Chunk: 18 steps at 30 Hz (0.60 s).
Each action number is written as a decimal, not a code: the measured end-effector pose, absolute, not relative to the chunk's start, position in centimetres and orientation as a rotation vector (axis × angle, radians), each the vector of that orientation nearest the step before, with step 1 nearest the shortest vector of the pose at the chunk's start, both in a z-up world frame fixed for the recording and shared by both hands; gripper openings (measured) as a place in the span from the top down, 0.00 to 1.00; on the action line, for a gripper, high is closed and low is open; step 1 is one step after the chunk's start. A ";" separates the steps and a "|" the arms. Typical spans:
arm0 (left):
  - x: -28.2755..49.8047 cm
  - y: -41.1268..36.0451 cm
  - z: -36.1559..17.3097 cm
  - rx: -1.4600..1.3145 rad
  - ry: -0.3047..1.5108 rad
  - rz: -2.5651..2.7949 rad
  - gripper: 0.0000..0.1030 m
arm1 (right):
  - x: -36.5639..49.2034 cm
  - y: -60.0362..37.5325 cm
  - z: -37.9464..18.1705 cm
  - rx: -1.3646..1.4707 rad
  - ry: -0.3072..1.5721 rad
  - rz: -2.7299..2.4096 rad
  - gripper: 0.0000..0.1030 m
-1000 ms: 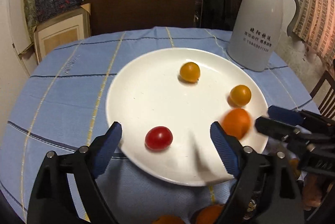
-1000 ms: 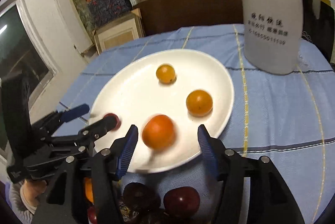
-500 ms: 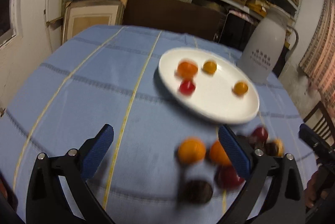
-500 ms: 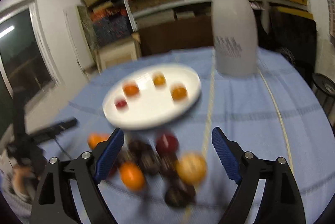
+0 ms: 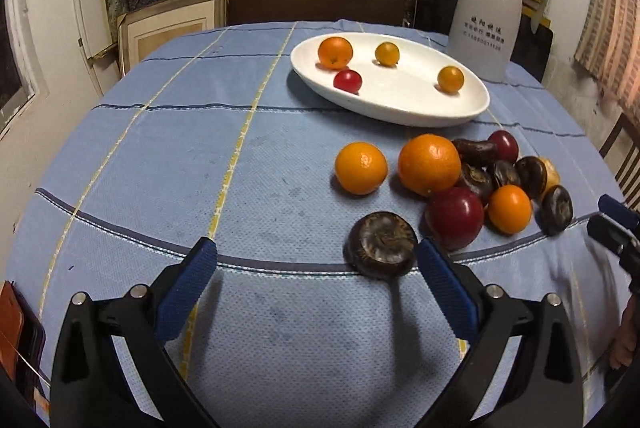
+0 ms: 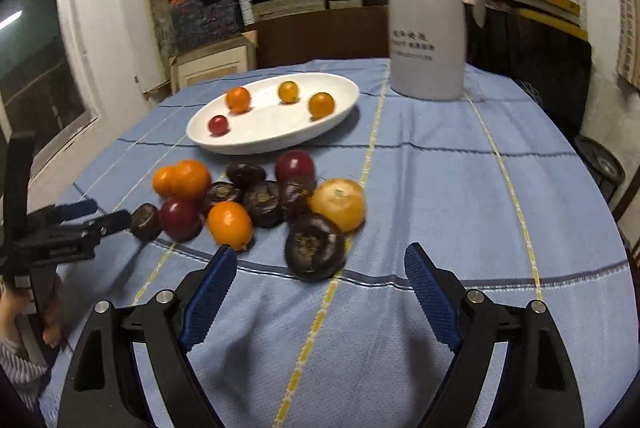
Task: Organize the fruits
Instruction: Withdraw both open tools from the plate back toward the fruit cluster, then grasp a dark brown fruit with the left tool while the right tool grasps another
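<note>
Blue tablecloth (image 5: 160, 156), loose fruit pile (image 5: 472, 184)

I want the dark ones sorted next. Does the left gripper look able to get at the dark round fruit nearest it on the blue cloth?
Probably yes. The left gripper is open, and the dark round fruit lies apart from the pile, just ahead of its right finger, with bare blue tablecloth around it.

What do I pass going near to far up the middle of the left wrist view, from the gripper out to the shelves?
left gripper, jaws open and empty → dark water chestnut → loose orange → white plate → red cherry tomato → orange on the plate → white thermos jug beyond, to the right.
</note>
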<state>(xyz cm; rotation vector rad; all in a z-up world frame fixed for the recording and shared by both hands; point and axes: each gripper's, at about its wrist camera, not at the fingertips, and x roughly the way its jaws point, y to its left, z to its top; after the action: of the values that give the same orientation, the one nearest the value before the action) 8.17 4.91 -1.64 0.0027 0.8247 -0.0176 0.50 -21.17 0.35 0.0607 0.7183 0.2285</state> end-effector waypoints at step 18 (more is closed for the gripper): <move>10.4 2.0 -2.7 0.096 0.878 -0.102 0.05 | 1.3 -20.7 -0.6 0.036 0.781 0.211 0.16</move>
<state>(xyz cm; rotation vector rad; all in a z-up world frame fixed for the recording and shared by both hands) 10.40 2.05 -2.70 0.0961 0.8782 -0.1018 1.33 -20.66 -0.62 0.0363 0.7810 0.2111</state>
